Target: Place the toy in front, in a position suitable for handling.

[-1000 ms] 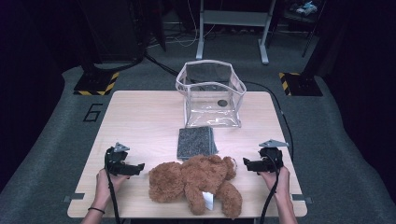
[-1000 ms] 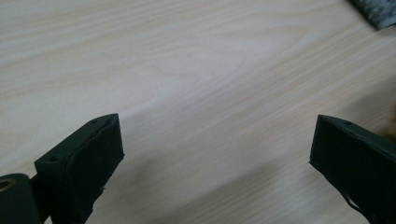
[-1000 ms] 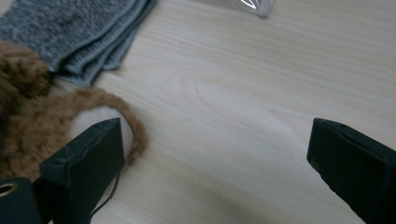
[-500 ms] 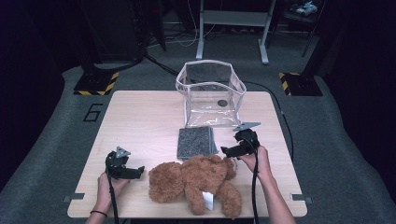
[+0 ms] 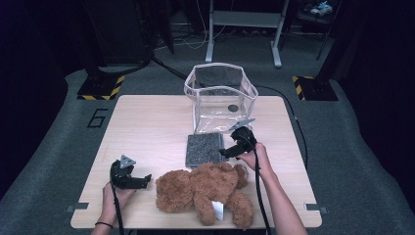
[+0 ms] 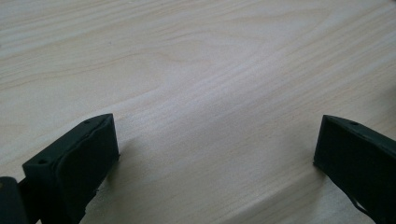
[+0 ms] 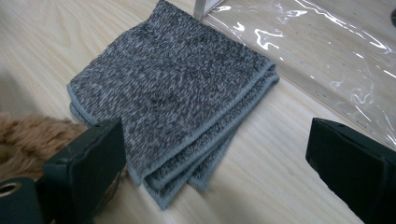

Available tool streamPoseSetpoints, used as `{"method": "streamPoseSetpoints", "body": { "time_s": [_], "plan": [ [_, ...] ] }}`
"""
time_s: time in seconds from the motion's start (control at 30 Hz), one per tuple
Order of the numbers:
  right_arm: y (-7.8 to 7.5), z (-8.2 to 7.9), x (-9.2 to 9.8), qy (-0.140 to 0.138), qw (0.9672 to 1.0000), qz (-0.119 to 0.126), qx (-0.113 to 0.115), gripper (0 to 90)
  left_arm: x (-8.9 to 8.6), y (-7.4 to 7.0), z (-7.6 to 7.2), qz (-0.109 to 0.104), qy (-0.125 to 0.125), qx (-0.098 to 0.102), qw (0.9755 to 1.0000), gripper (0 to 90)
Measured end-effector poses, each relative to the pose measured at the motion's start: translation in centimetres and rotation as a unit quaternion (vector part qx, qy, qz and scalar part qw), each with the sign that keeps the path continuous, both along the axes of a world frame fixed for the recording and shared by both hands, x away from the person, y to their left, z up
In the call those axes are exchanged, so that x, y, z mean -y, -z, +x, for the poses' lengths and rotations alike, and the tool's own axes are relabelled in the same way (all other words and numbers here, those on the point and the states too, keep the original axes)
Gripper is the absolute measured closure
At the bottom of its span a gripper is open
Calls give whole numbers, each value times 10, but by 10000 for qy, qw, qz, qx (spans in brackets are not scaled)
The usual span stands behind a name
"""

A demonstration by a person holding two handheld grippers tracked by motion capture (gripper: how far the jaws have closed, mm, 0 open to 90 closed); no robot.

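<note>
Nothing packed yet: right tool (image 5: 228,151), jaws wide and empty, hangs at the 3 o'clock edge of the folded cloth (image 5: 205,149), clear bag (image 5: 221,96) at 12, teddy bear (image 5: 205,190) at 6, left tool (image 5: 142,182) open, empty on the counter (image 5: 147,122).

Wooden table (image 5: 147,127) at centre frame on grey floor (image 5: 44,161). Striped yellow-black blocks (image 5: 100,88) at upper left and upper right. Metal stand (image 5: 243,19) at top centre. A "6" (image 5: 97,118) marks the floor.
</note>
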State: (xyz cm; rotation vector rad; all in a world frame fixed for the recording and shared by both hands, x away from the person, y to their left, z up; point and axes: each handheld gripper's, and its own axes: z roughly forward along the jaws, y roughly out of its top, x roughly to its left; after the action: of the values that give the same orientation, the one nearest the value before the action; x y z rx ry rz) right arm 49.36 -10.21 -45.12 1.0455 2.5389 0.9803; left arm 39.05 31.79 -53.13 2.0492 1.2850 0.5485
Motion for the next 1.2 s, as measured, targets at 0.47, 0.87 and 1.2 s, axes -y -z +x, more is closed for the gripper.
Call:
{"method": "streamPoseSetpoints", "body": {
  "time_s": [0.47,0.87,1.2],
  "plan": [
    [28,25,-30,-325,9986,-244,-329,243,0,0,0,5,24,14,10000,0],
    [47,35,-34,-114,9971,-435,-621,459,-1,0,0,9,62,1,10000,0],
    [51,34,-25,-72,9978,-183,-638,796,-1,0,0,11,53,7,10000,0]
  ]
}}
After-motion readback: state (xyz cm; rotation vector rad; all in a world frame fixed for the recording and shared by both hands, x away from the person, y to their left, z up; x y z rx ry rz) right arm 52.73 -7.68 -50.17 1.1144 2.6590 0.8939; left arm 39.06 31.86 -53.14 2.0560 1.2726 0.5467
